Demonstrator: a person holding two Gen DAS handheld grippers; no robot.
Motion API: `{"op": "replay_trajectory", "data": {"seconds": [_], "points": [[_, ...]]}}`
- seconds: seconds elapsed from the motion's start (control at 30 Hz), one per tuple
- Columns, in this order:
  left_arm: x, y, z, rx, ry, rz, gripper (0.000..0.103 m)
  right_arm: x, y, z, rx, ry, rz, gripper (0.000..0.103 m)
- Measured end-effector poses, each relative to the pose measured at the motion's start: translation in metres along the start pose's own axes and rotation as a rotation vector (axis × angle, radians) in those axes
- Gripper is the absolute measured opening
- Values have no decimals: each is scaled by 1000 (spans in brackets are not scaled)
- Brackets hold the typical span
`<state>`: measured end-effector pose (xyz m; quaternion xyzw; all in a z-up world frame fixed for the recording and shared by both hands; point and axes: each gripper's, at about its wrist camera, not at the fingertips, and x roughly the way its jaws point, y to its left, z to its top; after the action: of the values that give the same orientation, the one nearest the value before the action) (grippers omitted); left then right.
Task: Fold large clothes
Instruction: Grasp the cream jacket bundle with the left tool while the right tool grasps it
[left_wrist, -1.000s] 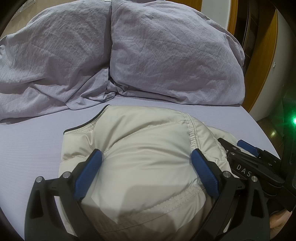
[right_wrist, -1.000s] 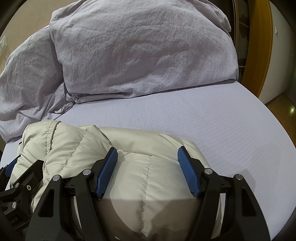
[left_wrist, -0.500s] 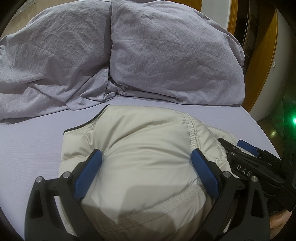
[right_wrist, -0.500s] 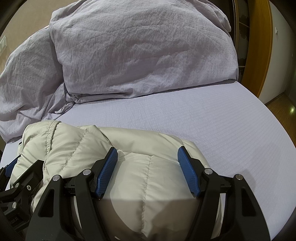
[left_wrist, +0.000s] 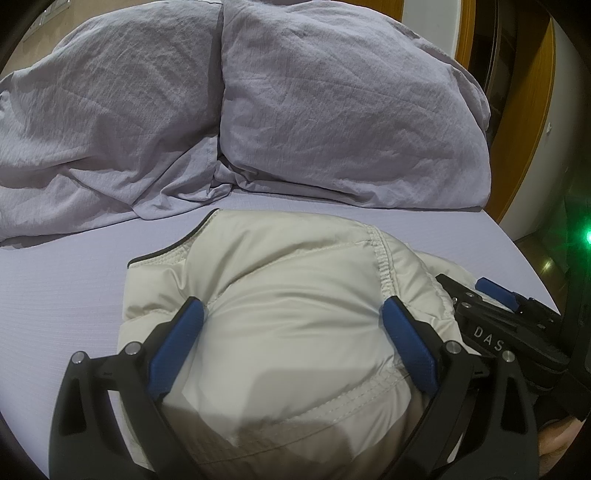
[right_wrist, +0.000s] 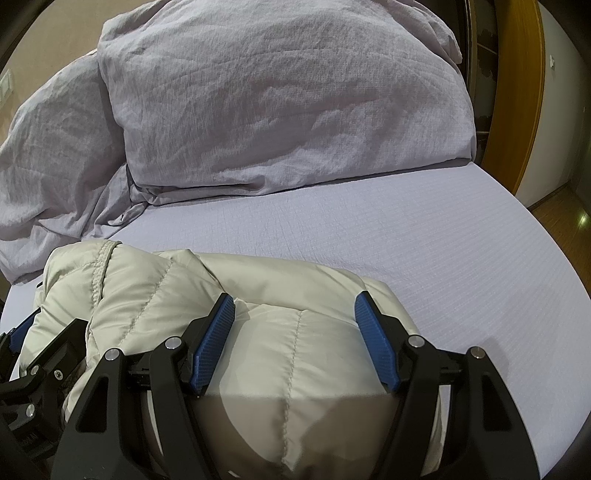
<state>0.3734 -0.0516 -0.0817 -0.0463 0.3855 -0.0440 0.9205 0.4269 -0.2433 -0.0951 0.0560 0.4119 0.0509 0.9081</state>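
A cream puffy jacket (left_wrist: 277, 258) lies bundled on the lilac bed sheet (left_wrist: 55, 288). In the left wrist view my left gripper (left_wrist: 291, 306) straddles the bundle, both blue pads (left_wrist: 177, 347) dug into the padding, which bulges up between them. To its right, the right gripper's black body and one blue pad (left_wrist: 495, 295) show at the jacket's right edge. In the right wrist view my right gripper (right_wrist: 295, 299) grips the jacket (right_wrist: 147, 280) the same way, quilted fabric swelling between its pads (right_wrist: 214, 343). At the far left of that view, part of the left gripper (right_wrist: 22, 332) is seen.
Two big crumpled lilac pillows (left_wrist: 332, 110) and bedding (left_wrist: 92, 129) are piled behind the jacket. Bare sheet (right_wrist: 406, 229) stretches to the right of it. The bed's right edge meets a wooden door frame (right_wrist: 517, 92) and wooden floor (right_wrist: 561, 206).
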Motion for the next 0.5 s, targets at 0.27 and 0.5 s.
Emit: {"op": "replay_trajectory", "data": {"seconds": [0.27, 0.5], "points": [[-21, 4, 2, 25, 1, 28, 98, -58, -13, -15, 19, -40, 33, 71], [-54, 9, -13, 22, -12, -15, 98, -79, -26, -42, 39, -43, 52, 71]]}}
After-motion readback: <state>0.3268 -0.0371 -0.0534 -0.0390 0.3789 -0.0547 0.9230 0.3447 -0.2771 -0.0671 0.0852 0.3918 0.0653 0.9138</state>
